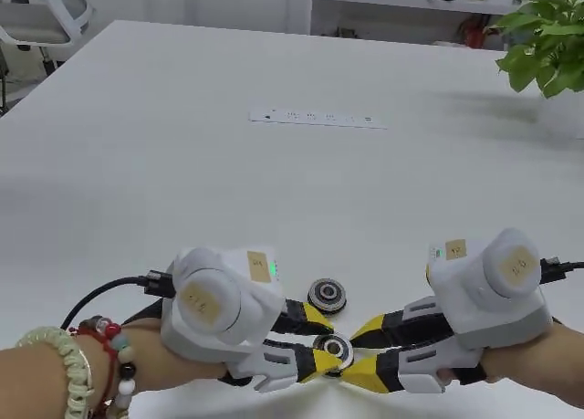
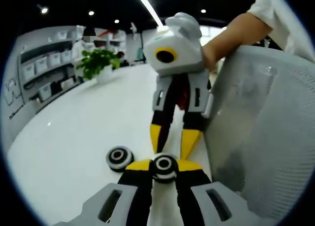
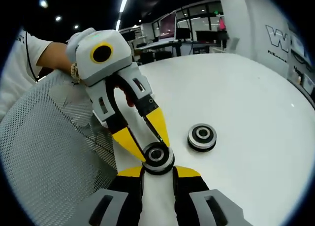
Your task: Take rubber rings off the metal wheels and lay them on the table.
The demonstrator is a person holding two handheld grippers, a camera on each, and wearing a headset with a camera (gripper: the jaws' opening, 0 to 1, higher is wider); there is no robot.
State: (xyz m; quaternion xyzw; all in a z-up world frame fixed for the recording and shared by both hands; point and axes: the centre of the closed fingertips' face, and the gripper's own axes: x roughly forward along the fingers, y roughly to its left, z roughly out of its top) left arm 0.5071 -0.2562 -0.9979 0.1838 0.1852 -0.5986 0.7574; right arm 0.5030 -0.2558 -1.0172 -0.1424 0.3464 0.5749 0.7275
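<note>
A metal wheel with a black rubber ring (image 1: 333,349) is held just above the white table (image 1: 182,182), between both grippers. My left gripper (image 1: 318,343) reaches in from the left, jaws closed on the wheel (image 2: 164,167). My right gripper (image 1: 358,350) comes from the right and also clamps the wheel (image 3: 157,158) at its rim. In the left gripper view, the right gripper (image 2: 172,143) meets the wheel from above. The left gripper (image 3: 147,143) touches it from the upper left in the right gripper view. A second ringed wheel (image 1: 327,294) lies flat on the table just beyond.
A flush socket strip (image 1: 318,119) sits mid-table. A potted plant (image 1: 547,40) stands at the far right corner and a white chair (image 1: 46,8) at the far left. A grey mesh chair back (image 2: 256,132) is close behind the grippers.
</note>
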